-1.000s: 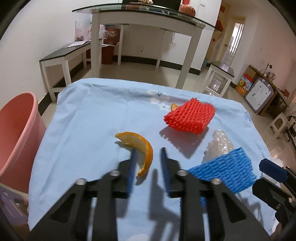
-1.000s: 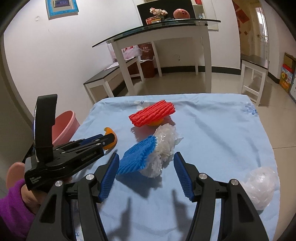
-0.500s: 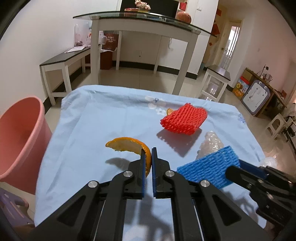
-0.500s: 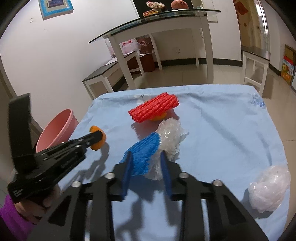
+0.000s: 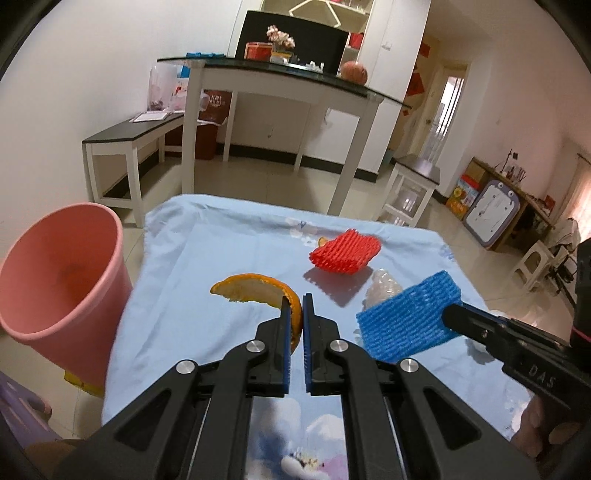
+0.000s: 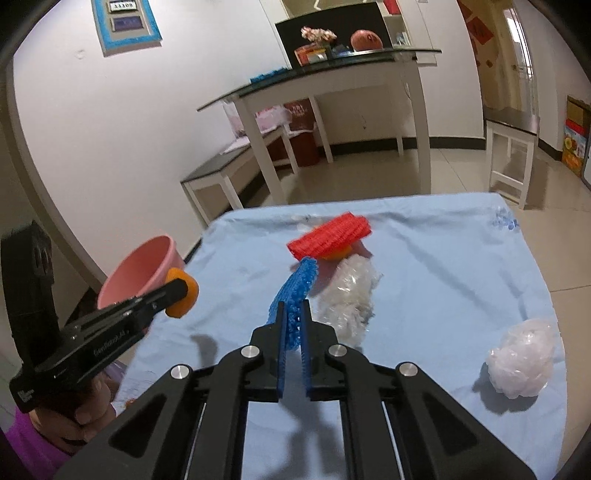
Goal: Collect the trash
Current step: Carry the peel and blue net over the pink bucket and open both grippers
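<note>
Even, fairly bright indoor light is cast from above; soft shadows are thrown onto the tabletop (image 5: 207, 258). Straight lines are bowed by fisheye distortion, corners are vignetted black, and slight blur is seen throughout.

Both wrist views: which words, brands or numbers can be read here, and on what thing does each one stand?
"DAS": on the body of the right gripper, seen in the left wrist view.
The raised lettering on the left gripper is too blurred to read.
The blue-framed wall sign carries digits, too blurred to read.
The red bag under the glass table has white characters, too small to read.
</note>
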`<state>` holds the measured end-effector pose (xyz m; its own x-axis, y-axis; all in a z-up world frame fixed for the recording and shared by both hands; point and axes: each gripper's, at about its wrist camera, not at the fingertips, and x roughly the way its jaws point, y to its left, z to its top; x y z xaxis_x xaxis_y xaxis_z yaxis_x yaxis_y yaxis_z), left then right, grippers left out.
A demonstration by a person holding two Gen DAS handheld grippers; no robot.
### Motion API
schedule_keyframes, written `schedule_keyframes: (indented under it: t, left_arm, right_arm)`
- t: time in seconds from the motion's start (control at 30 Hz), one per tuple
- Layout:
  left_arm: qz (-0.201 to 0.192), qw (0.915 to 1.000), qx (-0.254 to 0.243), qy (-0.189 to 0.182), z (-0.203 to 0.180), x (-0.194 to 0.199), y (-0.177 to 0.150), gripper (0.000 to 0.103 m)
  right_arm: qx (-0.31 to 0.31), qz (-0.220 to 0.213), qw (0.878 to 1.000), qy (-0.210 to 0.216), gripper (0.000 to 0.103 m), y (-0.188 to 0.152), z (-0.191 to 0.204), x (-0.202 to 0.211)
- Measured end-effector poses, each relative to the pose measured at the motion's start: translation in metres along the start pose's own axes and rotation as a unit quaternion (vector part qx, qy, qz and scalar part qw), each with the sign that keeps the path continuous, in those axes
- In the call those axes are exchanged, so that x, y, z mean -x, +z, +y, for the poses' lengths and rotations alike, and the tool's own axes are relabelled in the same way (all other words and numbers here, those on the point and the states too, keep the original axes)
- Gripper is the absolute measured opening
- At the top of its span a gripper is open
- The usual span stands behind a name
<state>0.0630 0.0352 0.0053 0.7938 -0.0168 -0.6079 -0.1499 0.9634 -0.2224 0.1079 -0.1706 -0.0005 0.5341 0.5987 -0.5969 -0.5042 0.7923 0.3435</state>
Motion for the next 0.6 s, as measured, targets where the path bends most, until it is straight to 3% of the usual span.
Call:
schedule_keyframes:
  t: [0.2,0.6]
  left_arm:
    - [-0.029,0.9996,0.001,-0.003,0.01,0.032,0.002,0.005]
    - [-0.102,0.993,0.021,0.056,0.075,0.095,0.018,0.005]
  right_arm:
    - [0.006,-0.026,1.0,0.015,0.006,0.011,0.024,0.013]
    - [0.069,-0.048,0.994,0.074,0.006,0.047,0.128,-0.016]
